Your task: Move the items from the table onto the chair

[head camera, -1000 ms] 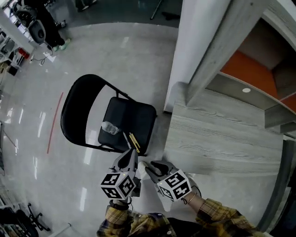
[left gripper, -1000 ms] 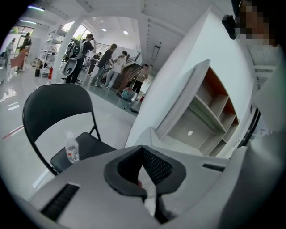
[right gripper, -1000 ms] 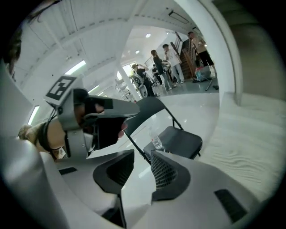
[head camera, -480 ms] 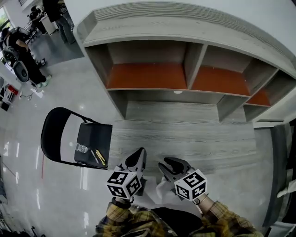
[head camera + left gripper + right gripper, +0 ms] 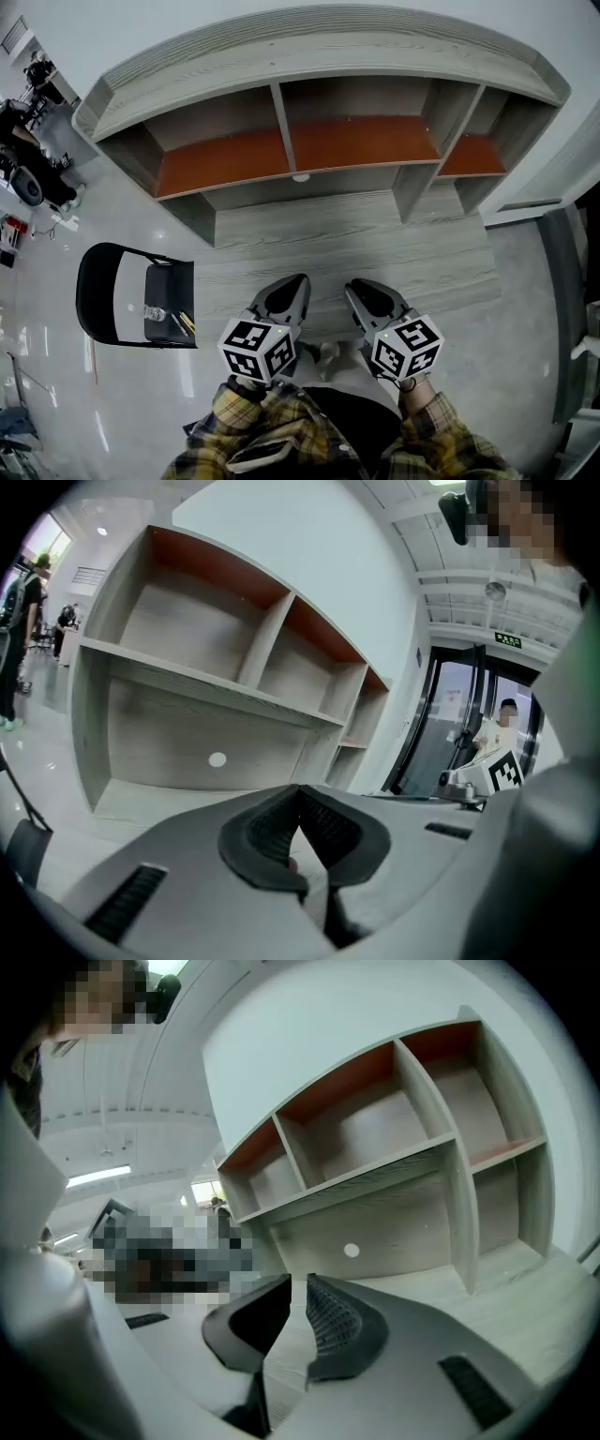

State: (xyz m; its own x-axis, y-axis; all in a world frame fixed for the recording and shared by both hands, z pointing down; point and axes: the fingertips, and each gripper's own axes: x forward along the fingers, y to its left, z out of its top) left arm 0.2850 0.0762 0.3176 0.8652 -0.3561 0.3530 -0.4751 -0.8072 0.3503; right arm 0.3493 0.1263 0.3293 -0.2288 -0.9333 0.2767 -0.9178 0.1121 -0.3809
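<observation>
Left gripper is closed, right gripper just closing to a slit, both empty; counter bare, bottle on chair at nine o'clock: likely done.

Head view, chair seat: clear bottle too small for detail; yellow items beside it too small to name. Upper left, figures cut by frame edge, dark, indistinct.

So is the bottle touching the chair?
Touching. The head view shows the clear bottle lying flat on the seat of the black chair.
</observation>
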